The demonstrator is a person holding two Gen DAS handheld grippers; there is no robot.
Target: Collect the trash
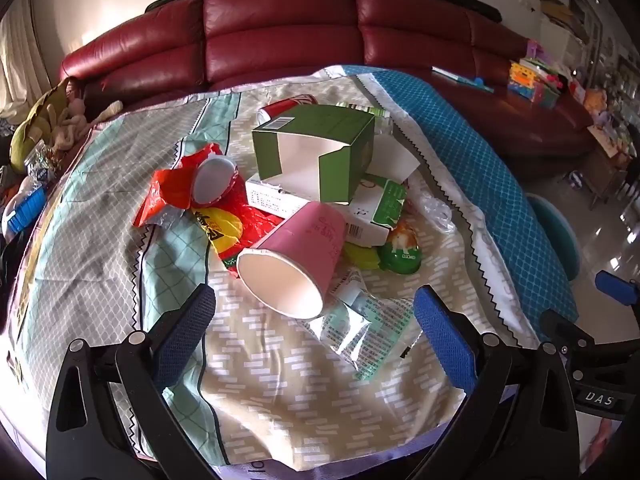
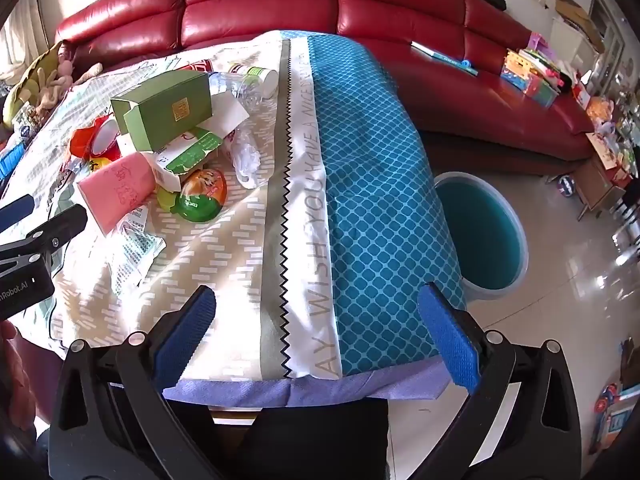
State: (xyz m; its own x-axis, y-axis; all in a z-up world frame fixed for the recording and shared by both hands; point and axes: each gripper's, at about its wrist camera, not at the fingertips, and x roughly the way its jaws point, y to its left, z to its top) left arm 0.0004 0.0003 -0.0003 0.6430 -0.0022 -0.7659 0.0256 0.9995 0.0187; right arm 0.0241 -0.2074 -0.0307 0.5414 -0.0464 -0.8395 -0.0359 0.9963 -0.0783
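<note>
Trash (image 1: 304, 200) untouched; both tools gape empty

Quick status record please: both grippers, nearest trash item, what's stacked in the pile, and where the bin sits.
left gripper: open, empty, aimed at the pile
right gripper: open, empty, over the table's near edge
nearest trash: pink paper cup, on its side, mouth toward the left gripper
pile: green box on top of white cartons; red wrapper to its left; clear plastic wrapper
bin: teal bin on the floor, right of the table
</note>
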